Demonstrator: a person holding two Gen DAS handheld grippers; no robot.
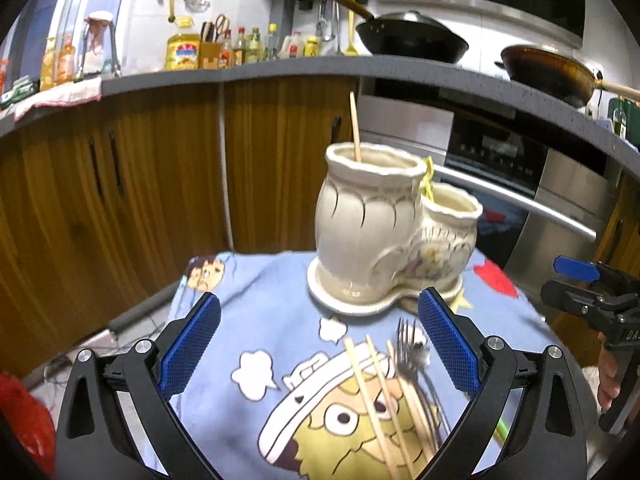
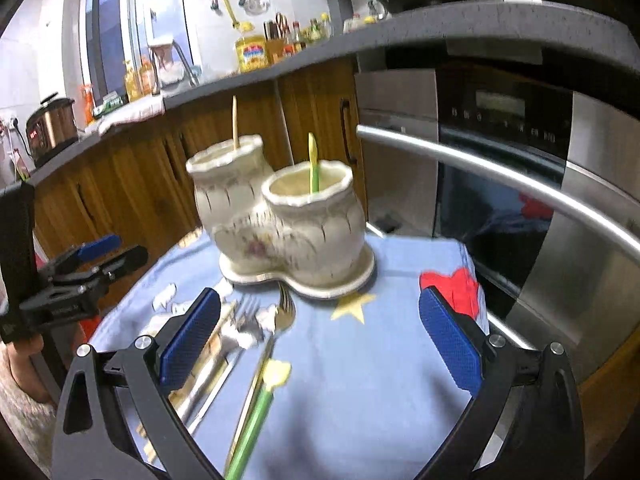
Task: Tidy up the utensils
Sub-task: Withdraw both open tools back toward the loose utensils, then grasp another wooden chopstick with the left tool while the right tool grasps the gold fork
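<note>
A: Two utensils are already in the ceramic holder [image 2: 280, 216], chopstick and green-handled one.

B: Yep, we've got left gripper [image 1: 320, 344] and right gripper [image 2: 320, 340] both spread, empty. The loose chopsticks [image 1: 380, 396] and forks [image 2: 280, 316] at 6 o'clock of it need pinching next.

The black body of the right tongs [image 1: 624, 334] carries white lettering beginning "DA"; the remainder is cut off. The red digits on the brown rice cooker's display [image 2: 35, 134] are blurred and illegible. No other text is readable.

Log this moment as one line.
left gripper open, empty | right gripper open, empty | cream ceramic two-pot holder: one chopstick, one green utensil | forks, chopsticks on cloth
</note>
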